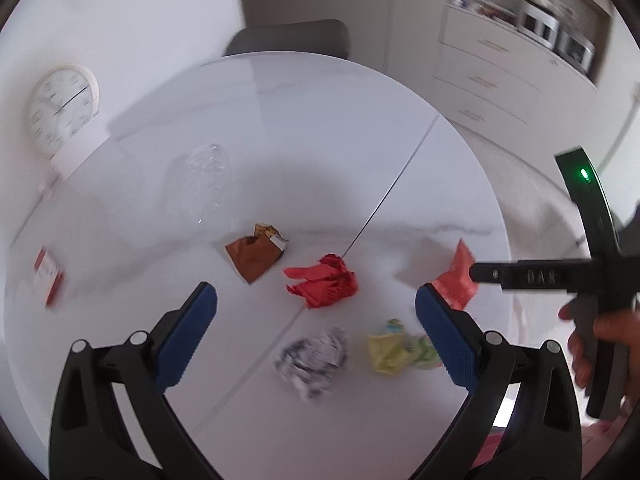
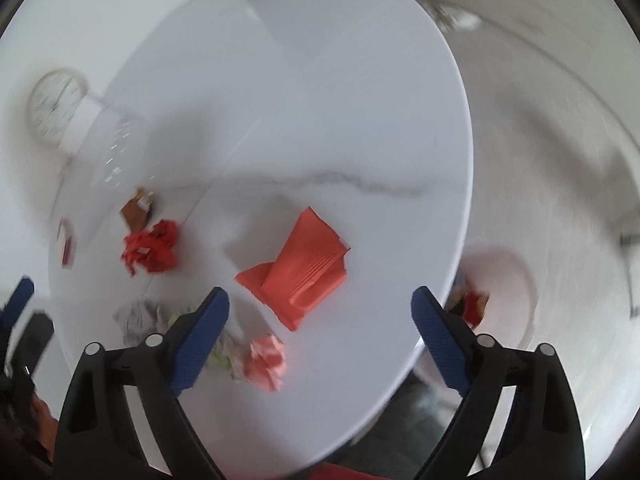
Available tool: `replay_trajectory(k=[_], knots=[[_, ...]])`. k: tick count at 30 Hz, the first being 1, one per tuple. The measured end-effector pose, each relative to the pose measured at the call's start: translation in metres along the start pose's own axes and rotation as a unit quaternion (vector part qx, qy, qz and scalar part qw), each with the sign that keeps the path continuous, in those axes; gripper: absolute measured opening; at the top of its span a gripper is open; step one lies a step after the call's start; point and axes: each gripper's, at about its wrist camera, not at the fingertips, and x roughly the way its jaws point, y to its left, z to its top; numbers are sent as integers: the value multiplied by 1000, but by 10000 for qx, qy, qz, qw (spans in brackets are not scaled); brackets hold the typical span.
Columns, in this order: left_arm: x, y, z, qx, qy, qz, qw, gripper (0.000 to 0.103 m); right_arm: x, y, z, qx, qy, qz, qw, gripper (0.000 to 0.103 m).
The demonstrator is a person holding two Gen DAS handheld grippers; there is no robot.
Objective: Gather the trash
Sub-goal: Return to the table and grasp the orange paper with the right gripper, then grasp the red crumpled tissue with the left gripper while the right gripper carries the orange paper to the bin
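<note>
Trash lies scattered on a round white table (image 1: 320, 140). My left gripper (image 1: 316, 304) hovers open above a crumpled red wrapper (image 1: 322, 286), a grey-white paper ball (image 1: 312, 360) and a yellow-green crumple (image 1: 394, 350). A brown snack wrapper (image 1: 256, 254) and a clear crushed plastic piece (image 1: 204, 184) lie farther off. My right gripper (image 2: 320, 308) is open, with nothing between its fingers, above a folded orange-red packet (image 2: 300, 272) and a pink paper ball (image 2: 266, 360). The red wrapper (image 2: 152, 246) shows at its left.
A white bin (image 2: 504, 280) with some trash inside stands on the floor past the table's right edge. A small red-and-white box (image 1: 48, 276) lies at the table's left. A clock (image 1: 60, 108) leans on the wall, a dark chair (image 1: 292, 38) stands behind the table.
</note>
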Motion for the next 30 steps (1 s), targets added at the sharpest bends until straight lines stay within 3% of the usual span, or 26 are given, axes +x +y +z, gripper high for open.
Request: replay_trajectory(k=[5, 9, 11, 14, 18, 23, 26, 30], knots=[[27, 17, 8, 865, 54, -373, 9955, 95, 19, 1, 1, 672, 82, -283, 9973, 80], [45, 25, 17, 1433, 136, -613, 9877, 95, 26, 9, -2, 727, 53, -587, 9956, 68], [55, 24, 22, 1749, 174, -768, 9814, 95, 26, 13, -3, 695, 7, -665, 9954, 60], [67, 16, 27, 2148, 215, -1020, 9711, 95, 26, 16, -4, 573, -48, -738, 9956, 35], [81, -1, 28, 2689, 225, -1238, 9549, 95, 22, 14, -8, 557, -150, -776, 9953, 34], [104, -13, 32, 2912, 438, -1440, 9447, 77, 5, 17, -12, 489, -336, -760, 9953, 34], [113, -20, 31, 2942, 519, -1412, 9438, 66, -8, 13, -14, 437, -448, -799, 9948, 34], [124, -23, 28, 2991, 675, -1262, 9434, 44, -27, 3, -16, 479, -609, -768, 9940, 34]])
